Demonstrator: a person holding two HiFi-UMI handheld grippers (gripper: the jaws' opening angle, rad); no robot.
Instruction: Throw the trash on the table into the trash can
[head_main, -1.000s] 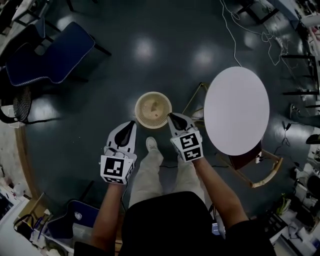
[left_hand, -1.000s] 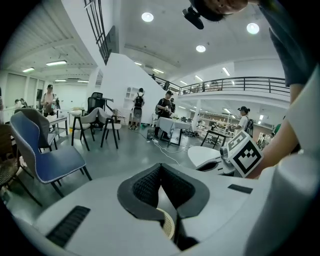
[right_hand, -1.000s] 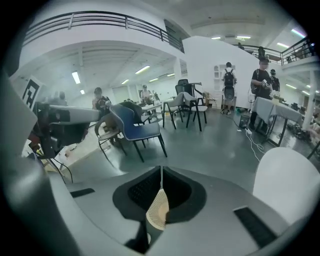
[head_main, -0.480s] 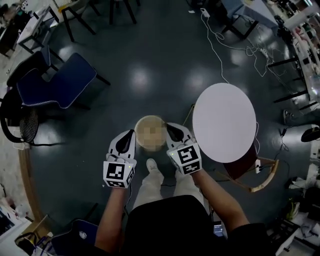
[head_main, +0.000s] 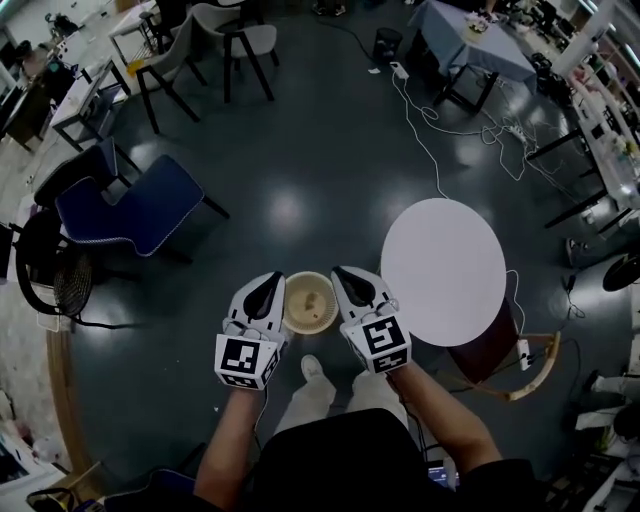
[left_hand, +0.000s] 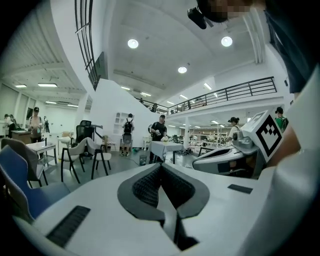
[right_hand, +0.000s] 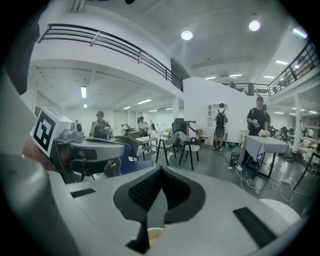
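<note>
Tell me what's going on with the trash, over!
Left claw shut, empty. Right claw shut, empty. Trash can on floor between them, pale scrap inside. Round table beside it, nothing blocking.

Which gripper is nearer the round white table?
The right gripper, beside the table; the left gripper is on the far side of the trash can.

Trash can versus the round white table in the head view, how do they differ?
The trash can is beige, the table white. The trash can looks much smaller across than the table. The trash can is an open container with a pale scrap inside, while the table is a flat top. Both are round from above.
</note>
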